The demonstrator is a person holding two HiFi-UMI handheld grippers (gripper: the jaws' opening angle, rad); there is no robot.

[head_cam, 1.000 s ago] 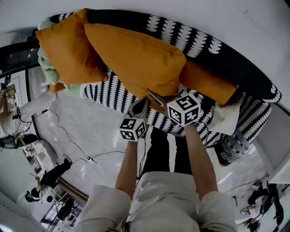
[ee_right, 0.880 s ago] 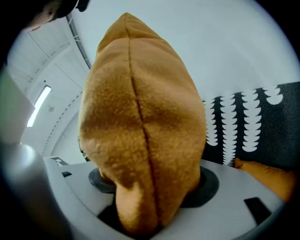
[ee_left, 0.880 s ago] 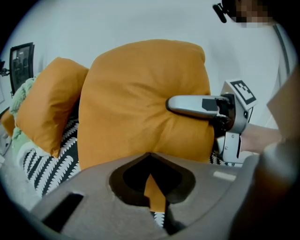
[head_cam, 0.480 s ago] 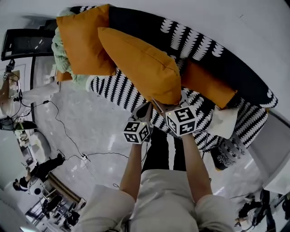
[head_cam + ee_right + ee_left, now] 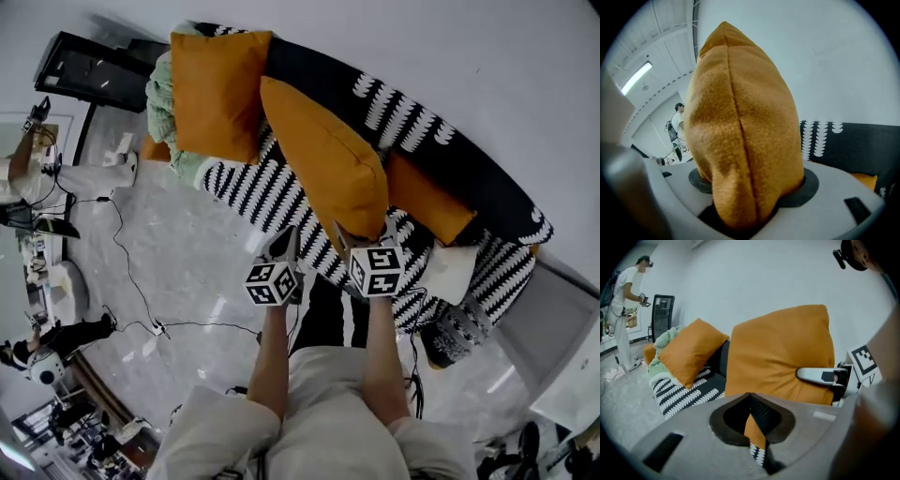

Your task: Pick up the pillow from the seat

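Note:
The orange pillow (image 5: pixel 328 159) hangs clear of the black-and-white patterned sofa seat (image 5: pixel 253 187), standing almost on edge. My right gripper (image 5: pixel 361 232) is shut on its lower edge; in the right gripper view the pillow (image 5: pixel 740 131) bulges thick out of the jaws of the right gripper (image 5: pixel 740 211) and fills the middle. My left gripper (image 5: pixel 286 242) sits at the pillow's lower left corner. In the left gripper view a thin strip of orange fabric is pinched in the left gripper (image 5: pixel 754 427), below the pillow (image 5: pixel 783 352). A right gripper finger (image 5: pixel 818 376) shows against the pillow.
A second orange pillow (image 5: pixel 216 94) leans on a green blanket (image 5: pixel 164 103) at the sofa's left end. Another orange cushion (image 5: pixel 427 202), a white cushion (image 5: pixel 448 272) and a dark patterned one (image 5: pixel 450 328) lie to the right. Cables (image 5: pixel 141 281) cross the floor. A person (image 5: pixel 623 310) stands far left.
The pillow has risen off the seat and turned from lying broad to standing nearly edge-on. Both grippers have gone up with it, still side by side.

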